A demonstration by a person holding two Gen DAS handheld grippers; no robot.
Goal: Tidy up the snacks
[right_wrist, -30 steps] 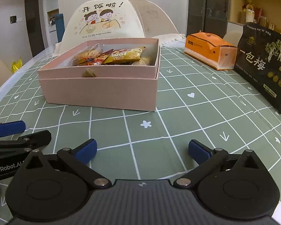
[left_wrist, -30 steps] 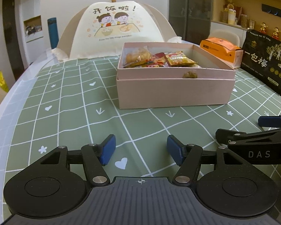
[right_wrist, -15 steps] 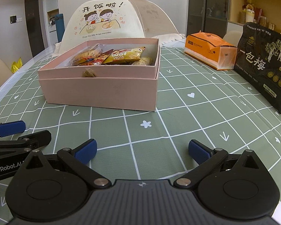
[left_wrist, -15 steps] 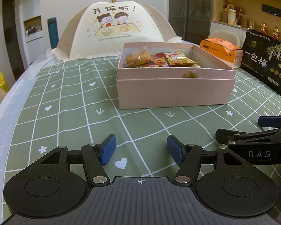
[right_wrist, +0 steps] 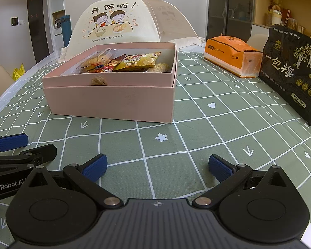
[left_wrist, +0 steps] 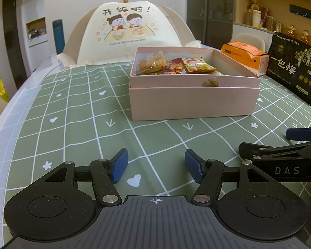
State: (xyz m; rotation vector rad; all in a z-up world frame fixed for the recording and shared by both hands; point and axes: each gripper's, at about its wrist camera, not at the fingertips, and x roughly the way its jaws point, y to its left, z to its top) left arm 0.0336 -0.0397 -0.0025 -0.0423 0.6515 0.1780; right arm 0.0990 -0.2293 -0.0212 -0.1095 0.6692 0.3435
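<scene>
Snacks (left_wrist: 176, 67) sit packed in the pink box (left_wrist: 194, 103), which stands mid-table toward the far edge on the green checked tablecloth (left_wrist: 72, 124); several packets show above the rim, a yellow one uppermost, and a small brown piece rests against the box's near wall; judgement: task at its start or between picks, nothing held, no packet loose on the cloth that these views show; black snack bag (right_wrist: 290, 68) stands near the right edge of the table, orange tissue pack (right_wrist: 232, 58) beyond it toward the far right corner, domed food cover (left_wrist: 132, 31) behind the box at the far edge; left gripper (left_wrist: 155, 167) low over the near edge, level, jaws wide with only cloth between; right gripper (right_wrist: 157, 166) just beside it on the right, same low level pose, jaws wide and empty, pointing past the box's right corner; next move probably a forward reach over the near wall of the box, or rightward to the black bag; either calls for a lift first, since both tools hover close to the cloth.
</scene>
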